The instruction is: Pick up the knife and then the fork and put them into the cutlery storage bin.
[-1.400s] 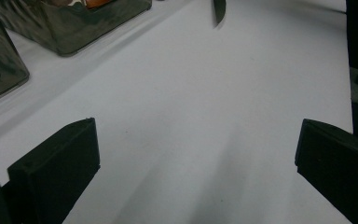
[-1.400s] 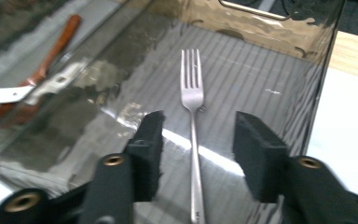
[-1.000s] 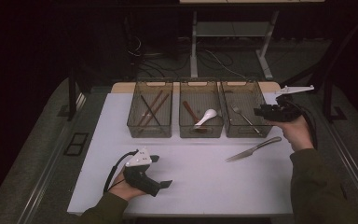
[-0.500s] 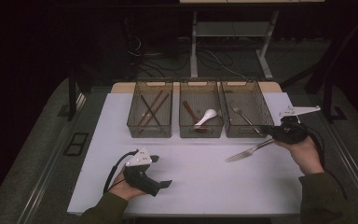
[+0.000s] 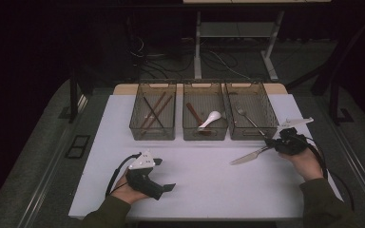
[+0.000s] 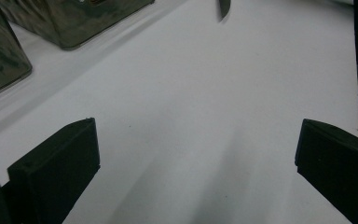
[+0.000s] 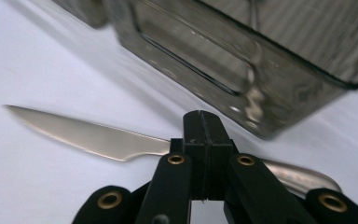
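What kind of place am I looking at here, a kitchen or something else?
Probably a lab or recording studio, not a kitchen. A white table stands in a dark room, with cutlery sorted into three clear bins, loose cables on the floor, and a person working with handheld grippers.

text: none legible | labels: none | brands: none | numbers: none | signs: none | checked: bins, cutlery, worktop (image 5: 204,185) surface, both hand-held gripper bodies | note: all surfaces plain or too dark to read
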